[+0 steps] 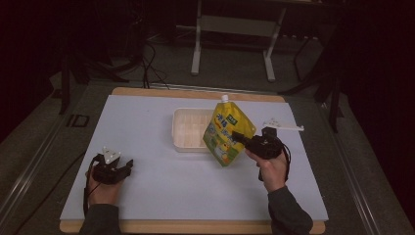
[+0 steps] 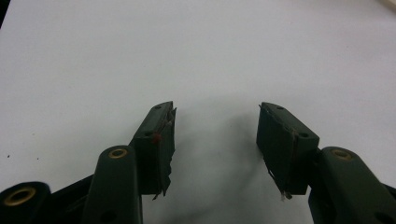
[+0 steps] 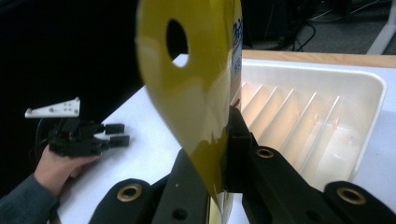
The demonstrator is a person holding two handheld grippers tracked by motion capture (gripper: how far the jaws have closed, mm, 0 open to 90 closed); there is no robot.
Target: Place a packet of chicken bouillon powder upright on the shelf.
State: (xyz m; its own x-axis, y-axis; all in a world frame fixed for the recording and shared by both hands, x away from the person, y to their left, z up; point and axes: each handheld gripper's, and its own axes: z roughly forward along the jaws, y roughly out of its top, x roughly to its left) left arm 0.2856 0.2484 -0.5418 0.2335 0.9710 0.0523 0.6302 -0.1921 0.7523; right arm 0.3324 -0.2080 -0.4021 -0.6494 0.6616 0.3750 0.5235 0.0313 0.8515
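In the high view, the right hand-held gripper [image 1: 238,135] pinches a yellow pouch [image 1: 227,133] and holds it up, tilted, just over the right end of the white tray [image 1: 188,128] on the bench [image 1: 161,186]. The left hand-held gripper [image 1: 128,165] rests on the bench, well apart.

In the left gripper view, its 2 jaws are spread over bare bench [image 2: 93,56].

In the right gripper view, the jaws squeeze the pouch [image 3: 191,93] beside the tray [image 3: 373,98].

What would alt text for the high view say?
The right gripper holds a yellow spouted pouch lifted beside a white ribbed tray on a pale table mat. The left gripper rests open on the mat.
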